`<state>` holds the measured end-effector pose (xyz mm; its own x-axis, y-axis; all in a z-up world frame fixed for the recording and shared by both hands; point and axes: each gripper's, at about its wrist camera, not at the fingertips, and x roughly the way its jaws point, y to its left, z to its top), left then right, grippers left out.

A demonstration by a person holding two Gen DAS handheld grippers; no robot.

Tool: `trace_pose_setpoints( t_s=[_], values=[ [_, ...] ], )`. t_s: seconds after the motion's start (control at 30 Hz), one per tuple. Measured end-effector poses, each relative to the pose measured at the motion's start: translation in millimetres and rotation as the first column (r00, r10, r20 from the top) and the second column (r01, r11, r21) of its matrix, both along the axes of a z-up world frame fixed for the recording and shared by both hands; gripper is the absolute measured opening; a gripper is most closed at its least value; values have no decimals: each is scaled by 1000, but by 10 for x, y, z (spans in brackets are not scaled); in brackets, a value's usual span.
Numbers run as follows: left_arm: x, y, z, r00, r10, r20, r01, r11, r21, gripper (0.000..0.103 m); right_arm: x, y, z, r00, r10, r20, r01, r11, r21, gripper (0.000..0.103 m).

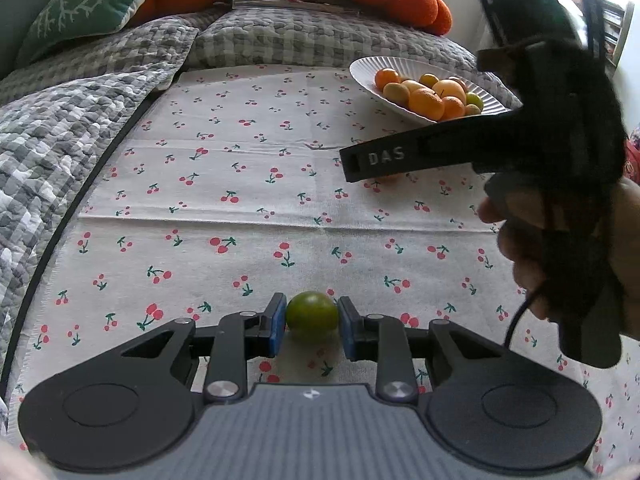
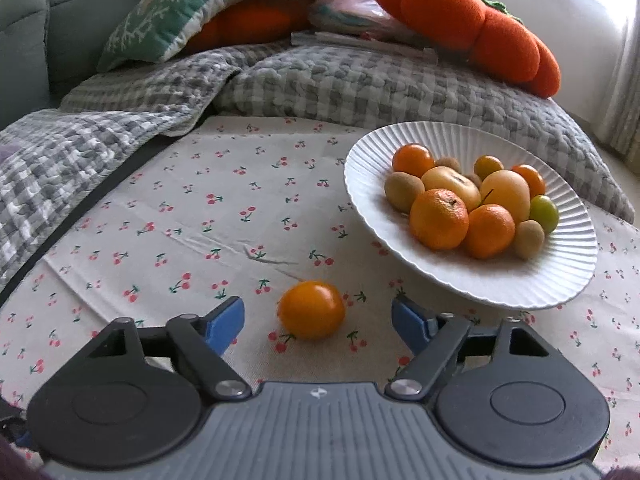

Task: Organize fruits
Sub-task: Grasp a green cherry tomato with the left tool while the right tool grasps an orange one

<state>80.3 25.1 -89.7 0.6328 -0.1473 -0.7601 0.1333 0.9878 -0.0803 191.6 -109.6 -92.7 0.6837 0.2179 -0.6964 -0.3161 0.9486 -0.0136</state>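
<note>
In the left wrist view my left gripper has its blue pads against both sides of a small green fruit that rests on the cherry-print cloth. In the right wrist view my right gripper is open, its pads on either side of a loose orange fruit on the cloth, not touching it. A white ribbed plate holds several oranges, kiwis, a yellow apple and a green fruit at the right. The plate also shows far right in the left view, behind the right gripper's body.
A grey checked quilt borders the cloth at the back and left. Orange pumpkin-shaped cushions and a green cushion lie behind it. A hand holds the right gripper at the right of the left view.
</note>
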Motion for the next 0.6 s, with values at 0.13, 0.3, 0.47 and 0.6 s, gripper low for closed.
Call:
trace_pose_setpoints(
  t_s=[0.13, 0.3, 0.47, 0.6],
  values=[
    [11, -1, -1, 1000, -1, -1, 1, 1000, -5, 21, 29, 11, -45, 1000, 8, -12, -8, 1000, 2, 44],
    [12, -1, -1, 1000, -1, -1, 1, 1000, -7, 21, 1, 2, -24, 1000, 14, -5, -14, 1000, 8, 34],
    [13, 1, -1, 1000, -1, -1, 1, 1000, -6, 21, -26, 17, -14, 1000, 20, -9, -19, 1000, 17, 33],
    [14, 2, 0, 1000, 0, -3, 0, 1000, -11, 20, -58, 40, -12, 1000, 28, -13, -28, 999, 22, 33]
  ],
)
